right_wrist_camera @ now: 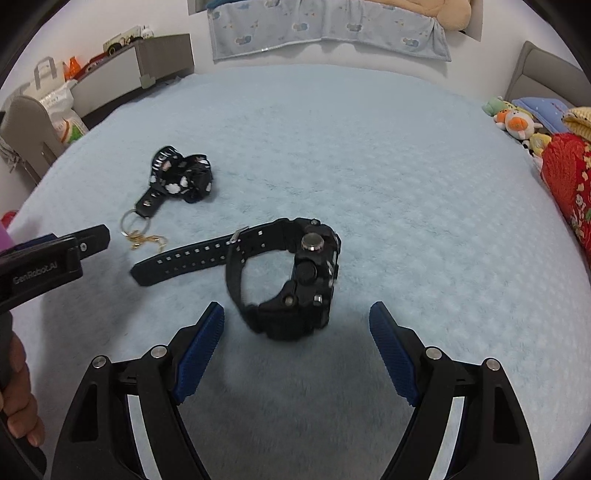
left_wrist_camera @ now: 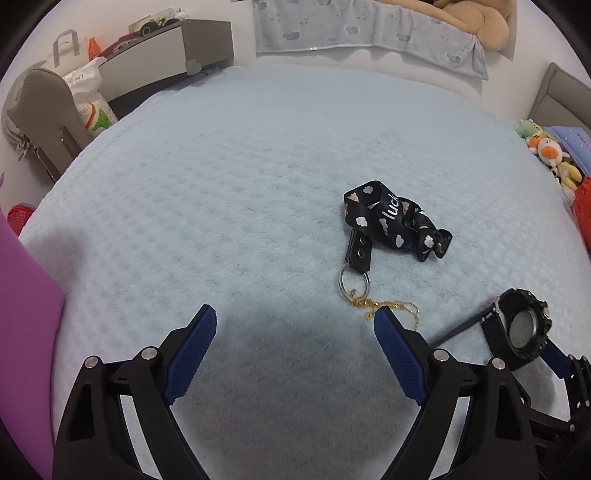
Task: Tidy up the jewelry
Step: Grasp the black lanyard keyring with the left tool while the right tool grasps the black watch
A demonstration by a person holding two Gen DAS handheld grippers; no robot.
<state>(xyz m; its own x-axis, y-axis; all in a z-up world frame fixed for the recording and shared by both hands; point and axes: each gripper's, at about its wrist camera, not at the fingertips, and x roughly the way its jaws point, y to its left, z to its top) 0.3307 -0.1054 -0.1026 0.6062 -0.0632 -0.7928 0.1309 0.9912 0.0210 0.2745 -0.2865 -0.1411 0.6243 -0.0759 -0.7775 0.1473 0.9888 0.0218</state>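
Three pieces are seen on the pale blue bed cover (right_wrist_camera: pixel 369 166): one black watch (right_wrist_camera: pixel 295 273) just ahead of the right gripper (right_wrist_camera: pixel 296 325); one black lanyard (left_wrist_camera: pixel 395 221) with one key ring (left_wrist_camera: pixel 353 282); one gold chain (left_wrist_camera: pixel 388 308) touching that ring, beside the left gripper (left_wrist_camera: pixel 295 325); both pairs of fingers are spread wide, nothing held.

You're working over a pale blue fleece blanket (left_wrist_camera: pixel 229 192) that covers the bed. At its far edge a cloud-print blue cloth (left_wrist_camera: pixel 362 33) hangs down, with a tan plush toy (left_wrist_camera: pixel 476 18) lying on top of it. Far left stands a grey cabinet (left_wrist_camera: pixel 159 62), and beside it a white plastic bag (left_wrist_camera: pixel 88 99). On the right you'll see small stuffed animals (right_wrist_camera: pixel 517 123) and a red patterned fabric (right_wrist_camera: pixel 569 177).
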